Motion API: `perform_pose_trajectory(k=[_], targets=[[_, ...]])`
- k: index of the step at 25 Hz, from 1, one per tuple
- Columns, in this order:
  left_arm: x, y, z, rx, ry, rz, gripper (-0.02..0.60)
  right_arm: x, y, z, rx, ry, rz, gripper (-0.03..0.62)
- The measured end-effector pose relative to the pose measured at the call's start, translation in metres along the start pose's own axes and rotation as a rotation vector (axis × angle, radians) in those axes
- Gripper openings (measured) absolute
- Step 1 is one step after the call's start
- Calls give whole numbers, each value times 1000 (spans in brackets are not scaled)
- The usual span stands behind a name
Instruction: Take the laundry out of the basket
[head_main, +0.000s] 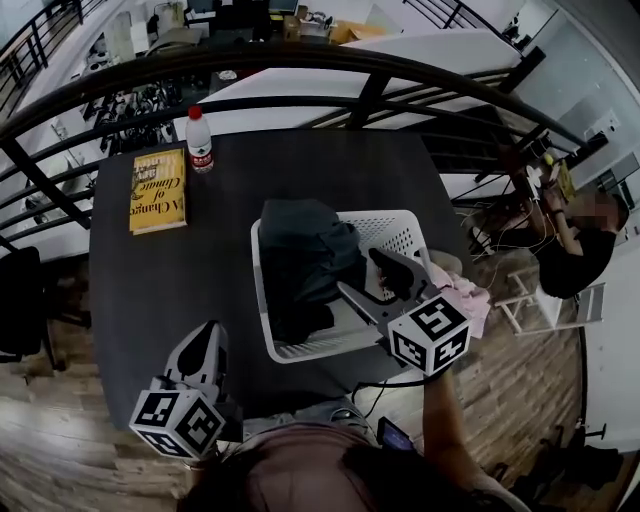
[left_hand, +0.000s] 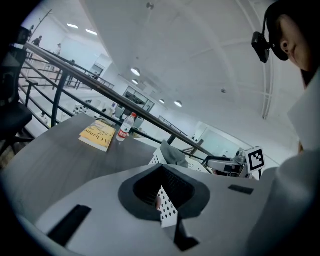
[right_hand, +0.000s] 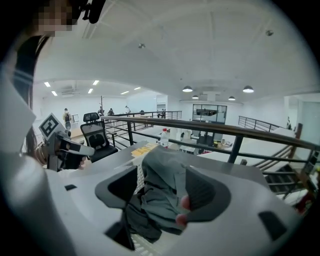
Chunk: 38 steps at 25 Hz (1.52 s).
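A white perforated basket (head_main: 330, 348) stands on the dark table (head_main: 150, 290), with dark grey laundry (head_main: 300, 265) heaped in its left half and rising above the rim. My right gripper (head_main: 365, 278) reaches over the basket's right half and points at the heap. Its jaws stand wide apart in the right gripper view, and the grey laundry (right_hand: 162, 167) shows between them. My left gripper (head_main: 212, 328) hovers over the table's near edge, left of the basket and apart from it. Its jaws are drawn together, with nothing held, and the basket (left_hand: 157, 159) lies ahead.
A yellow book (head_main: 158, 190) and a water bottle (head_main: 200, 140) lie at the table's far left. A pink cloth (head_main: 468, 298) lies just right of the basket. A black railing (head_main: 300, 60) runs behind the table, and a person (head_main: 575, 250) sits off to the right.
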<state>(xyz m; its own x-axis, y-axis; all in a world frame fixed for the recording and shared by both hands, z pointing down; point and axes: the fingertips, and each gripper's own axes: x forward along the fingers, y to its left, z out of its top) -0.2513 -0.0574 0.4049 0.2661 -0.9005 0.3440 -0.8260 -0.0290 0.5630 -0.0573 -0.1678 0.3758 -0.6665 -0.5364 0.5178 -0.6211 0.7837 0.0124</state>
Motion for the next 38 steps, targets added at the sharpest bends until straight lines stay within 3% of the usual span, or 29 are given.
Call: perform_pose_trajectory(k=[18,38], targets=[[40,7,-16,-46,57,98,-2,70,-45,-28,-134,211,118,362],[55,17,-29,-95,82,133,-2,128,-28,-92,-218,430,280,380]])
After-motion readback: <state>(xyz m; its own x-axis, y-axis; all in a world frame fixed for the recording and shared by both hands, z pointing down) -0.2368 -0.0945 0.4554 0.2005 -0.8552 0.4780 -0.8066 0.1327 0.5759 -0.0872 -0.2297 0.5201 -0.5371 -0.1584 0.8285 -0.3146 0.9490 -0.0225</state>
